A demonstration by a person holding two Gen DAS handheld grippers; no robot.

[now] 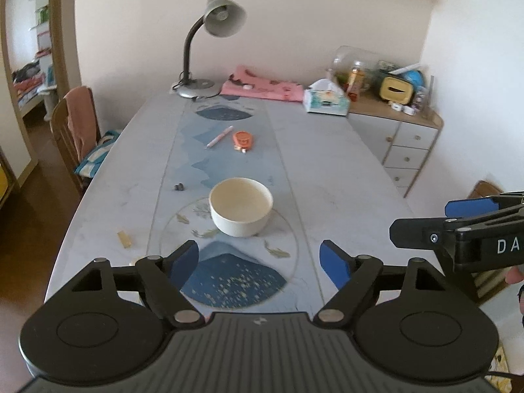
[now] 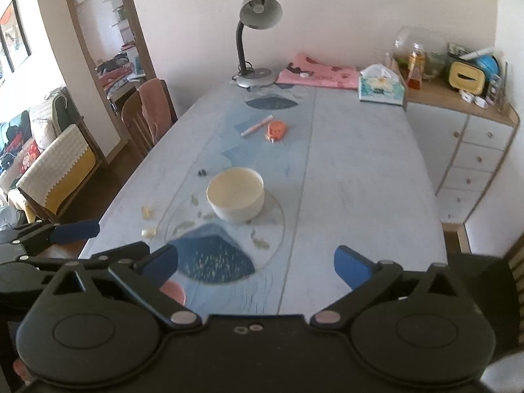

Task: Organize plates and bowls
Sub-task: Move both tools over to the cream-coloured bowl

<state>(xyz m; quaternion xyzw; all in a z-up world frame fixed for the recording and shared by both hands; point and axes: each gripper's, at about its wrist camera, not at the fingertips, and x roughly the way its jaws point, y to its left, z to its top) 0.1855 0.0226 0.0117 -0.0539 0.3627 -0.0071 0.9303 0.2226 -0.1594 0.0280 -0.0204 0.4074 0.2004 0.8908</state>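
One bowl [image 1: 241, 207], cream, sits at frame centre in the left wrist view, on the counter [image 1: 344, 177], partly over a printed circle w/ fish motifs; nothing visible inside it. Left gripper [image 1: 258, 260] at bottom centre, jaws released wide, holding nothing, apart from the bowl. Right gripper [image 1: 422, 221] pokes in from the right edge, cut off by the frame; its fingers appear parted, nothing between them. Upper centre: desk lamp [image 1: 209, 49], pink cloth [image 1: 262, 88] beside its base, tissue box [image 1: 326, 100] to the right. Mid-frame: pen [image 1: 218, 137] & an orange item [image 1: 243, 140], type unclear. Small dark bits [image 1: 179, 187] left of the bowl, too small to ID. Small tan block [image 1: 124, 239] at lower left. Cabinet [image 1: 409, 144] at right carries a glass jar [image 1: 353, 65] w/ blurred contents & a yellow box [image 1: 397, 90].

Right wrist view: bowl [image 2: 235, 195] again near centre, interior looks bare. Right gripper [image 2: 256, 263] at the bottom, jaws released, nothing held. Left gripper [image 2: 77, 239] comes in at lower left, mostly hidden behind the right one's body, fingers spread. Pinkish blur at lower left behind the linkage, can't tell what. Lamp [image 2: 258, 32] upper centre, pen [image 2: 257, 125] & orange item [image 2: 276, 131] above the bowl. Chair [image 2: 147, 114] w/ a draped cloth at the counter's left edge. Pale scraps [image 2: 148, 232] on the counter left of the printed circle, unclear.
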